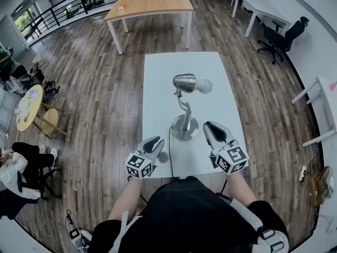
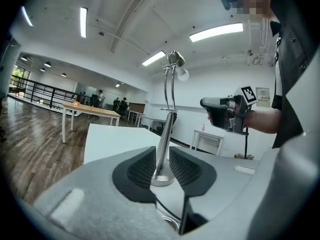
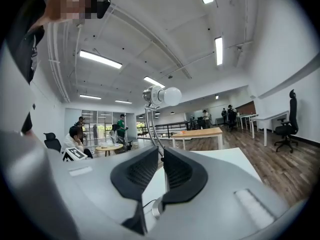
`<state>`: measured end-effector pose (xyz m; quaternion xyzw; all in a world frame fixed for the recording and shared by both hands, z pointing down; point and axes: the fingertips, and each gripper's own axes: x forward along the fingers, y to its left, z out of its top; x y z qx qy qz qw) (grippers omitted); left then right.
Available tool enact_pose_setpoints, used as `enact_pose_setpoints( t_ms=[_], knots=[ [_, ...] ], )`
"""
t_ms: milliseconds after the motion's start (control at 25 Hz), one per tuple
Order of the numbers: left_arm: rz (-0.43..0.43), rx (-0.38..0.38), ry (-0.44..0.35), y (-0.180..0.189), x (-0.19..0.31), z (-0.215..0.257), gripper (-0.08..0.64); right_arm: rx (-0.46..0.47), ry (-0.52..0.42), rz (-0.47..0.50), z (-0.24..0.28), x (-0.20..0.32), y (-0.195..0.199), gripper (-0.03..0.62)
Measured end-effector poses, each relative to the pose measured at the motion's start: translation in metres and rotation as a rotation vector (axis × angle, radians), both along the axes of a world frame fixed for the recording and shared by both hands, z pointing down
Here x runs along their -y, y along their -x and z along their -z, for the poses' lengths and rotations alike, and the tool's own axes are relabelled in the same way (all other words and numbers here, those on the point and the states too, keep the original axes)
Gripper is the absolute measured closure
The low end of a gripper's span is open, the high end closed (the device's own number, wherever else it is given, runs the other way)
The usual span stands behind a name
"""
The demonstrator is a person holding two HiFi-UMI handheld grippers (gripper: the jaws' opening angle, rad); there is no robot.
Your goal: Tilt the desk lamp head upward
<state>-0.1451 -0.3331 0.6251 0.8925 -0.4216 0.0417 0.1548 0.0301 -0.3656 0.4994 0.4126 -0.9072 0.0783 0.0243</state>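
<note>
Left claw (image 1: pixel 157 141) hovers by the near left corner of the white counter (image 1: pixel 158 78). Its jaws stand well apart and hold nothing. In the left gripper view the lamp's stem shows in the gap, but farther off. Desk lamp (image 1: pixel 184 126) stands upright mid-counter, with a round metal base and a bent stem rising to a chrome head (image 1: pixel 184 81). The white bulb (image 1: pixel 204 86) faces right. Black cable (image 1: pixel 170 144) runs from the base toward the near edge. Right claw (image 1: pixel 210 126) sits just right of the base, jaws drawn to a narrow slit, empty.
</note>
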Motion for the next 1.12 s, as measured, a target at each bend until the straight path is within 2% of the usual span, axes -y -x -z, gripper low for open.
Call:
enact_pose_setpoints(
  t_ms=[160, 240, 360, 640, 840, 1120],
  knots=[
    [0.027, 0.026, 0.007, 0.019, -0.035, 0.006, 0.477, 0.022, 0.035, -0.101, -0.009, -0.032, -0.019, 0.574],
    [0.028, 0.011, -0.005, 0.028, -0.054, 0.011, 0.502, 0.037, 0.05, -0.14, -0.011, -0.051, -0.021, 0.586],
    [0.042, -0.016, -0.042, 0.039, -0.077, 0.024, 0.556, 0.041, 0.044, -0.163, -0.012, -0.085, -0.017, 0.586],
    [0.025, -0.061, -0.141, 0.042, -0.121, 0.061, 0.56, 0.088, 0.065, -0.239, -0.023, -0.152, -0.025, 0.586],
    [0.05, -0.105, -0.181, 0.05, -0.139, 0.086, 0.56, 0.08, 0.03, -0.231, -0.013, -0.171, -0.026, 0.588],
    [0.094, -0.068, -0.219, 0.041, -0.166, 0.095, 0.56, 0.085, -0.005, -0.197, 0.001, -0.181, -0.042, 0.587]
  ],
)
